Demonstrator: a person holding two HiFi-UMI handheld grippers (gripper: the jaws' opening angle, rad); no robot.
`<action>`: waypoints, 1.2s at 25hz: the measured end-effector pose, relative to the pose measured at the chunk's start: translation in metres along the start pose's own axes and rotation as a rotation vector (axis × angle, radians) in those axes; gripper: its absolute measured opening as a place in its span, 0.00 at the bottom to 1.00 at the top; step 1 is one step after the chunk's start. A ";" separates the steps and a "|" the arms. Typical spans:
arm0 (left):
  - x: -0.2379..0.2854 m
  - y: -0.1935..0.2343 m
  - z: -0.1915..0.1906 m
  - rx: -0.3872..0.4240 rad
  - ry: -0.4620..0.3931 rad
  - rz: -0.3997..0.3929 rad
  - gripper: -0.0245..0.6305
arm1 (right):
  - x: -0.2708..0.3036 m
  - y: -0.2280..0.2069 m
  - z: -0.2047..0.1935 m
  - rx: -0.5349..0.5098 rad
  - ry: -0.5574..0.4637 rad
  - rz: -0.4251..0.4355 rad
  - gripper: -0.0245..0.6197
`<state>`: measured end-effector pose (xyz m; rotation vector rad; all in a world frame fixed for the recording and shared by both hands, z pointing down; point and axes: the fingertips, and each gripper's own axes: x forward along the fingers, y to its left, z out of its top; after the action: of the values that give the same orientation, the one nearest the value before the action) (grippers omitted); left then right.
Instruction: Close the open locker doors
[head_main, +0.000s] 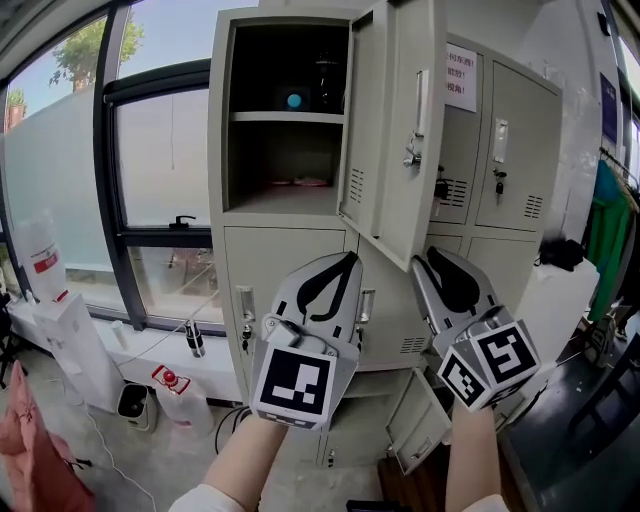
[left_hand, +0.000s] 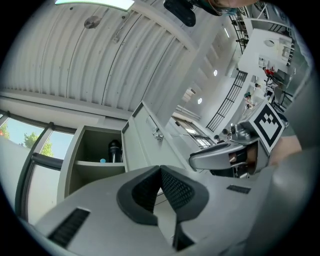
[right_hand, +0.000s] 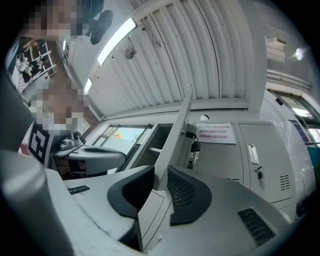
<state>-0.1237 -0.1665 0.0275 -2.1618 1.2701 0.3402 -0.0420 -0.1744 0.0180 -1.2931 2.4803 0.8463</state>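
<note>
Beside the window (head_main: 160, 170), grey lockers (head_main: 285, 262) stand; left tool (head_main: 348, 262) together, right tool (head_main: 428, 260) apart.

Grey upper locker door (head_main: 395, 130) stands open; bottom door (head_main: 420, 425) ajar.

Smooth, matt, grey-painted metal locker door (head_main: 395, 130)

Upper door open, barring the middle of the locker bank (head_main: 520, 130).
The open door (head_main: 395, 120) stands edge-out from the front, its lower corner just above the right claw (head_main: 432, 262), with free air on either side. Left of it the compartment (head_main: 285, 170) gapes, split by a shelf (head_main: 287, 117). Low right, a second open door (head_main: 420, 425) juts over the floor.
</note>
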 end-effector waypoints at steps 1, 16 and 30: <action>0.001 0.003 -0.001 0.002 0.003 0.010 0.06 | 0.001 0.003 0.002 0.002 -0.013 0.021 0.14; -0.027 0.061 -0.017 0.076 0.081 0.270 0.06 | 0.040 0.063 0.015 0.005 -0.118 0.299 0.23; -0.069 0.132 -0.008 0.153 0.114 0.429 0.06 | 0.103 0.132 0.013 0.030 -0.170 0.430 0.23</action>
<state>-0.2726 -0.1703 0.0201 -1.7921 1.7660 0.2818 -0.2097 -0.1777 0.0132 -0.6494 2.6540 0.9575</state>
